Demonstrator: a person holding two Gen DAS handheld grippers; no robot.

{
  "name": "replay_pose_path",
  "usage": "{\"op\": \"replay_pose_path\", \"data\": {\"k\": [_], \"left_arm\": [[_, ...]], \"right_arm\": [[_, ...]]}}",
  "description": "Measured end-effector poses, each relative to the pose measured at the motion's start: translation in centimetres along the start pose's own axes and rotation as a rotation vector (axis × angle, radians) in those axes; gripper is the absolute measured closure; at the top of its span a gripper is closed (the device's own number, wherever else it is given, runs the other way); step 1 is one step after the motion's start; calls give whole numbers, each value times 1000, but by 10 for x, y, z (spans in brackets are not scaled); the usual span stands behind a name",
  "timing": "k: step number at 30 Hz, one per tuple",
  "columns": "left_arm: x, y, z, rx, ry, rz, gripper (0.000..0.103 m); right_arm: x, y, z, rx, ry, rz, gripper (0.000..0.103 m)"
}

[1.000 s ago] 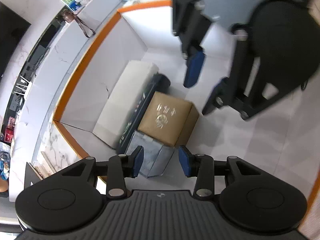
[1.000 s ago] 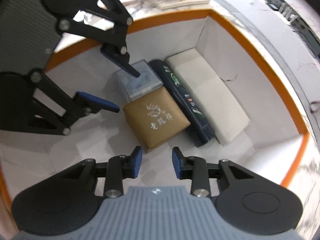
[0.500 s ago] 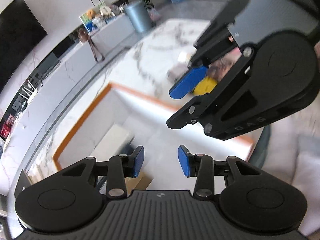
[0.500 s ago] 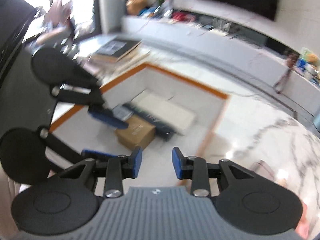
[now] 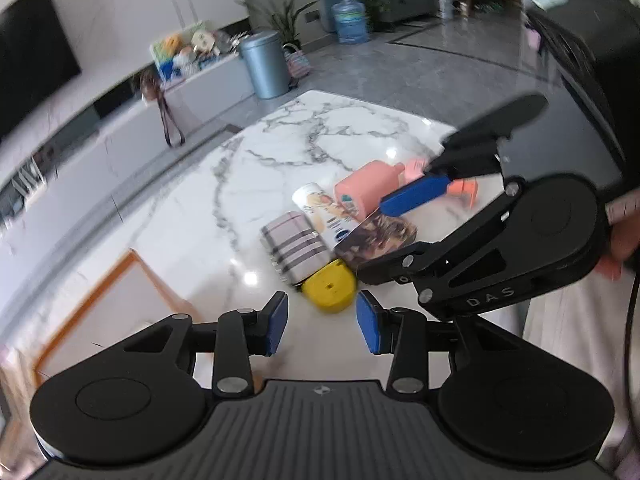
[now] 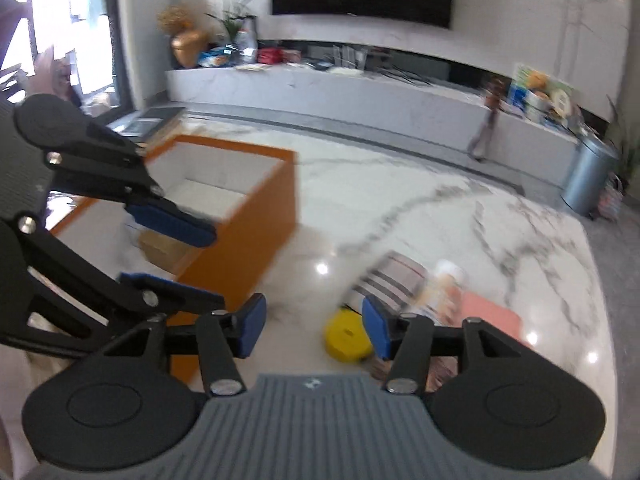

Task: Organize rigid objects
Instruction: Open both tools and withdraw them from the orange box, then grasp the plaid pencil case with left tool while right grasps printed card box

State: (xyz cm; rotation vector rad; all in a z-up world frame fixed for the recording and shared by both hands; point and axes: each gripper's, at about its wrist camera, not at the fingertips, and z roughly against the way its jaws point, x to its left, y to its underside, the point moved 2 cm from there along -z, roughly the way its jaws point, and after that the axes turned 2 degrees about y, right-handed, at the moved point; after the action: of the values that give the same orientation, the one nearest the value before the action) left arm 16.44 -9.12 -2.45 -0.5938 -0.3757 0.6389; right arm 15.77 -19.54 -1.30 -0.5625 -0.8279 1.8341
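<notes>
A pile of loose things lies on the marble table: a yellow round piece [image 5: 330,292], a plaid box [image 5: 294,250], a white printed tube [image 5: 324,216], a pink bottle [image 5: 368,188] and a dark patterned box [image 5: 380,236]. My left gripper [image 5: 322,328] hovers open just short of the yellow piece, with nothing between its pads. My right gripper [image 6: 314,328] is opening its jaws above the table beside the yellow piece [image 6: 346,338], and nothing is between them. The orange-walled box [image 6: 256,232] stands to the left with a brown carton [image 6: 160,248] inside.
A grey bin [image 5: 264,66] and a water jug [image 5: 350,18] stand on the floor beyond the table. A low white bench runs along the wall under a dark screen. A person's hand [image 5: 620,232] holds the right gripper. Books [image 6: 148,120] lie behind the orange box.
Both grippers have risen out of the orange box and swung across to the pile of loose things on the marble. The right gripper's jaws now stand wider apart.
</notes>
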Motion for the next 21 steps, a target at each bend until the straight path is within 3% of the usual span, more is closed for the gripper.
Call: {"op": "replay_pose_path", "data": {"k": [6, 11, 17, 21], "left_arm": [[1, -11, -29, 44, 20, 55, 57], [8, -13, -54, 102, 44, 71, 69], [25, -30, -87, 124, 77, 214, 69], [33, -44, -111, 152, 58, 274, 67]], "right_arm": [[-66, 21, -23, 64, 102, -266, 44], [-116, 43, -45, 161, 85, -542, 55], [-127, 40, -69, 173, 92, -566, 58], [-127, 31, -81, 184, 86, -531, 58]]}}
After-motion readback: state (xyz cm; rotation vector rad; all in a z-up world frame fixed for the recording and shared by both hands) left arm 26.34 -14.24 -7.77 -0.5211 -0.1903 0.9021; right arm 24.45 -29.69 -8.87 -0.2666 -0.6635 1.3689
